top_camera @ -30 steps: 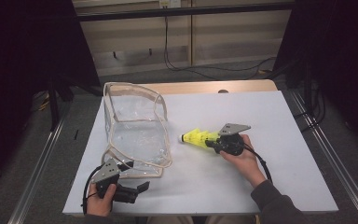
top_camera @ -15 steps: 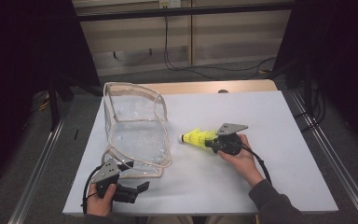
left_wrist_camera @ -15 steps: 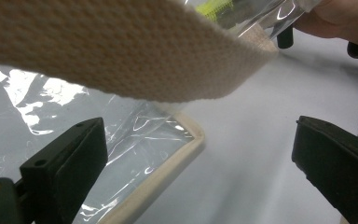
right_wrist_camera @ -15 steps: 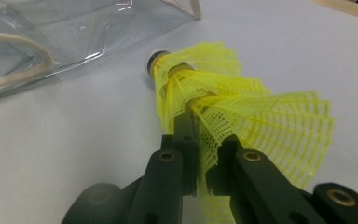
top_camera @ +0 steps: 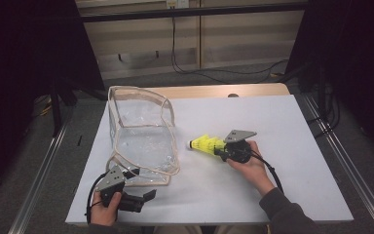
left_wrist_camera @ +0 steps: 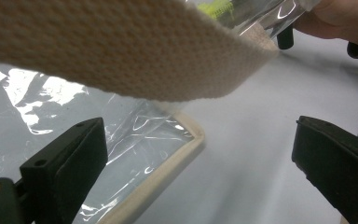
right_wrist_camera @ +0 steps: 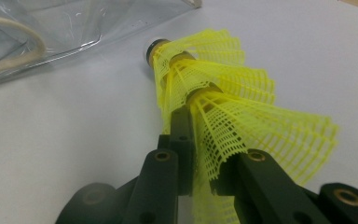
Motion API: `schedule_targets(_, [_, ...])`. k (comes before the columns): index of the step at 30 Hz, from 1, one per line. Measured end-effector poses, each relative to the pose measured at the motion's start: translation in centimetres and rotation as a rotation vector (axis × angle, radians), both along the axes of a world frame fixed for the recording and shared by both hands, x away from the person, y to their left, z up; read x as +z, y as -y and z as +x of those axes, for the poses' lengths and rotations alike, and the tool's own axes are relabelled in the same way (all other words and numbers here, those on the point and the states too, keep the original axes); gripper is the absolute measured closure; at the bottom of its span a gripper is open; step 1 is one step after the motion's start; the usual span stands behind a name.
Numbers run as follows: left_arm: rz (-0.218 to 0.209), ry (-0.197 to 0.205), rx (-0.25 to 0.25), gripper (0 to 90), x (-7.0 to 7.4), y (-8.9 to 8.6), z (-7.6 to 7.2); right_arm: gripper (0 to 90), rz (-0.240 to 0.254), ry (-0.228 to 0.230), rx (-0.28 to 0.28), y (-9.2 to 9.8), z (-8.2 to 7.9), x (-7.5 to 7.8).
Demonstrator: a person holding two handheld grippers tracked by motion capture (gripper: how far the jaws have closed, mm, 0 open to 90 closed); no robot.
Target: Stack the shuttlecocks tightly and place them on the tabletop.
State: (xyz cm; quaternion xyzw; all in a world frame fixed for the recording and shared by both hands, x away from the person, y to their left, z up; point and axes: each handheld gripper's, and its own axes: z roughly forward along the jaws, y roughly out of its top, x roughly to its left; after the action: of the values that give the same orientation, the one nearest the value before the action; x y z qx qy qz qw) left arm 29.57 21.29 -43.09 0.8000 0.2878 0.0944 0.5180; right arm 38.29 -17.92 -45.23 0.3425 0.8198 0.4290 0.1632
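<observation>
Beside the clear bag (top_camera: 143,139), right tool (top_camera: 217,147) stays clamped on shuttlecocks (top_camera: 204,144).

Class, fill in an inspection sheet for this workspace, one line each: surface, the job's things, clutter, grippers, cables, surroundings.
Surface: white board on a wooden table.
Job's things: stack of nested yellow shuttlecocks, cork tip toward the clear bag; the bag has beige trim and strap and lies open at the board's left.
Clutter: nothing seen.
Grippers: right gripper shut on the shuttlecocks' mesh skirt, its jaws having just eased open slightly; left gripper open beside the bag's near corner, gripping nothing.
Cables: one trails from each gripper; more lie on the floor behind the table.
Surroundings: metal frame rails at both sides, dark beyond.
</observation>
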Motion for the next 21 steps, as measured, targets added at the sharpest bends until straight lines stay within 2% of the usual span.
schedule_targets(10, [0.0, 0.005, 0.003, 3.2, 0.05, -0.08, -0.02, 70.6, -0.011, -0.015, -0.004, 0.11, -0.18, -0.01])
schedule_targets(21, [-0.004, 0.006, 0.004, 3.2, 0.03, -0.03, -0.05, 64.0, -0.002, -0.028, -0.017, 0.86, -0.63, 0.07])
